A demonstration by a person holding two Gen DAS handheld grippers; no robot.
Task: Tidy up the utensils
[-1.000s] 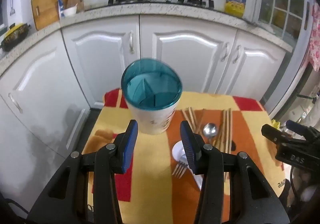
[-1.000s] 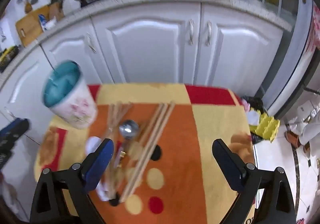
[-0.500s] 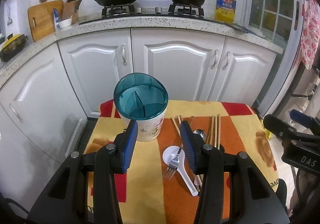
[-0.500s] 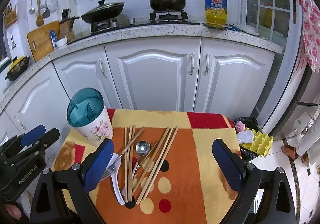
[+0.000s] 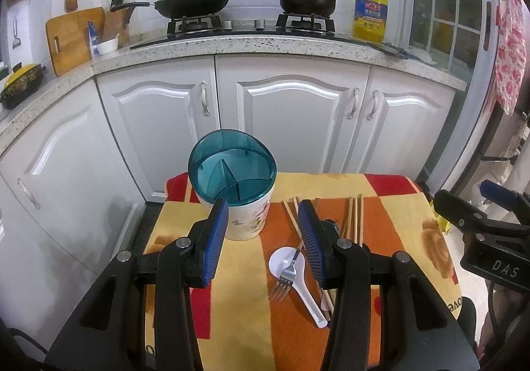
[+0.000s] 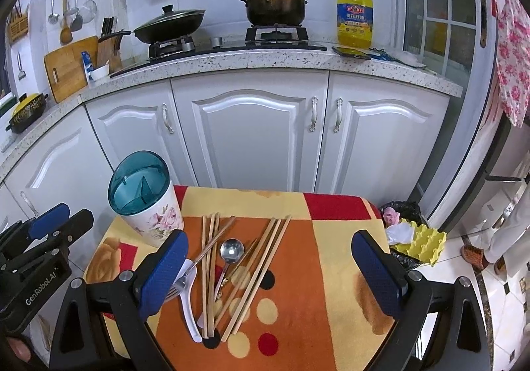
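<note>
A floral holder (image 5: 243, 208) with a teal divided top stands upright at the far left corner of the surface (image 6: 331, 271), which is covered by a red, yellow and orange cloth. Right of it lie loose chopsticks (image 6: 261, 265), a metal spoon (image 6: 231, 250), a fork (image 5: 286, 275) and a white soup spoon (image 5: 294, 275), the fork resting across the white spoon. The left gripper (image 5: 263, 238) hovers just short of the holder, its fingers apart and holding nothing. The right gripper (image 6: 270, 275) hangs over the utensils with its fingers spread wide and bare.
</note>
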